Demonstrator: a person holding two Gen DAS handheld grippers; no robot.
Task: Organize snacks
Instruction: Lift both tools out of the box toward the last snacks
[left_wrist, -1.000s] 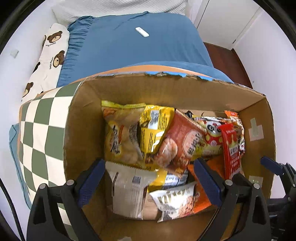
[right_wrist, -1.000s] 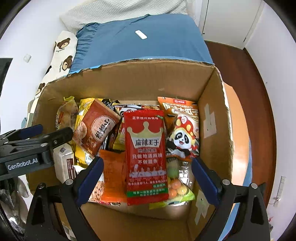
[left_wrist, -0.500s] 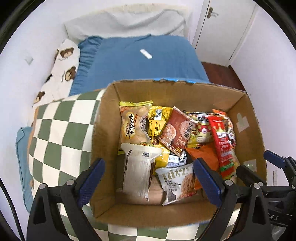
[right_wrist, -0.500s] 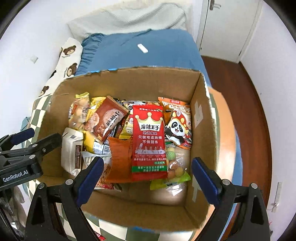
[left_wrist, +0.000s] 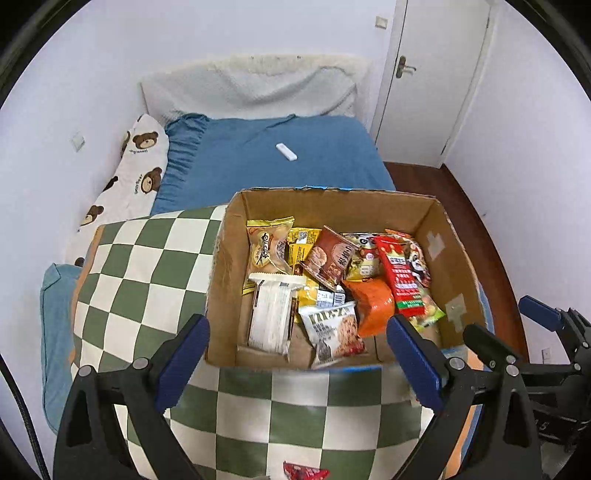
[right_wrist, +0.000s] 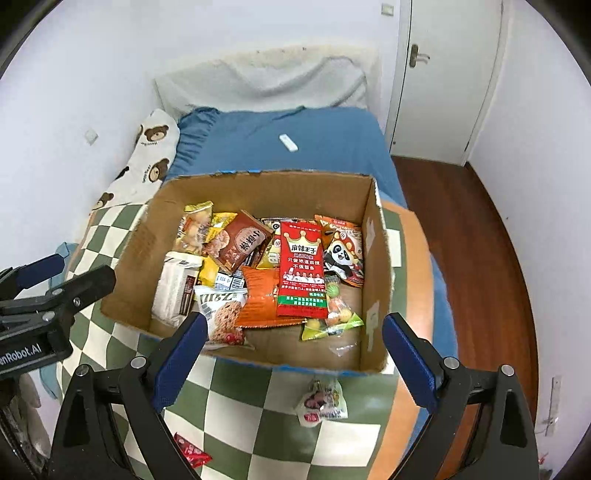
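Left gripper (left_wrist: 297, 354) and right gripper (right_wrist: 291, 350): jaws spread wide, empty, hovering side by side before cardboard box (right_wrist: 376, 258). Small red packet (right_wrist: 192, 455) and pale snack pouch (right_wrist: 322, 402) on checkered blanket (right_wrist: 258, 424), before box. Snack packets (right_wrist: 258, 273) inside. White remote (right_wrist: 288, 142) beyond, on blue bedsheet (right_wrist: 332, 140).

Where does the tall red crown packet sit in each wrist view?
Left wrist: red crown packet lies right of centre in the cardboard box, seen narrow and slanted.
Right wrist: red crown packet is mid-box, face on.
Shared landmark: orange packet beside it.
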